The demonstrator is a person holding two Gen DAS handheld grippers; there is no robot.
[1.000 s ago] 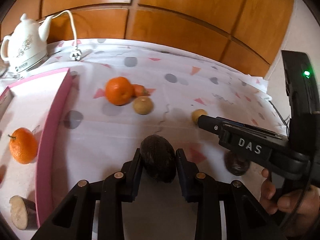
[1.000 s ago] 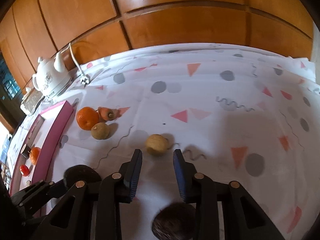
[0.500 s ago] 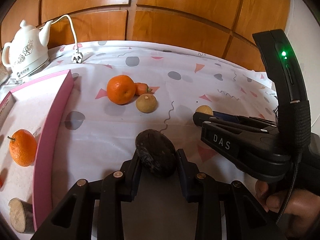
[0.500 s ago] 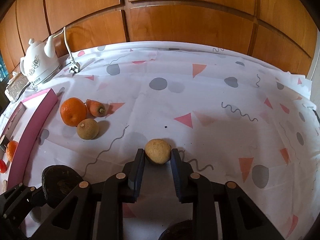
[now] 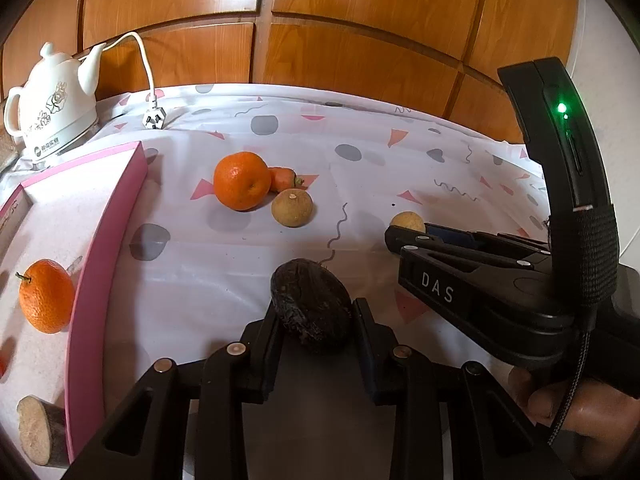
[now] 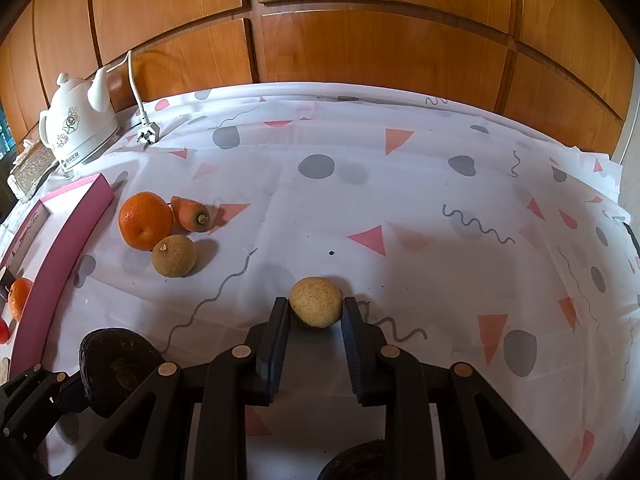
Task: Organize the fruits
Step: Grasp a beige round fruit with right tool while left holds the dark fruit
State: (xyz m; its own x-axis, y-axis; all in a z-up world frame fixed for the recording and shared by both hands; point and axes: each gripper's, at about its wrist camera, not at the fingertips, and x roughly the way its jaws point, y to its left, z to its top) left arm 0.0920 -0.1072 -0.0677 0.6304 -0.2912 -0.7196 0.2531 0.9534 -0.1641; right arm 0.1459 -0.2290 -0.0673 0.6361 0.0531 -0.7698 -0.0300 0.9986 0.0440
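Observation:
My left gripper (image 5: 314,316) is shut on a dark wrinkled fruit (image 5: 310,306) and holds it above the patterned cloth; the fruit also shows in the right wrist view (image 6: 114,368). My right gripper (image 6: 315,312) is shut on a small tan round fruit (image 6: 315,301), seen from the left wrist too (image 5: 406,222). An orange (image 5: 241,180), a small carrot (image 5: 285,178) and a brownish round fruit (image 5: 292,207) lie together on the cloth. A pink tray (image 5: 104,240) at the left holds another orange (image 5: 46,300).
A white kettle (image 5: 54,116) with its cord and plug (image 5: 154,118) stands at the back left. A cut wood piece (image 5: 38,434) lies in the tray's near corner. Another dark fruit (image 6: 356,462) lies under the right gripper. Wooden panels back the table.
My left gripper has lifted the dark fruit off the cloth. My right gripper moved forward and closed on the tan fruit.

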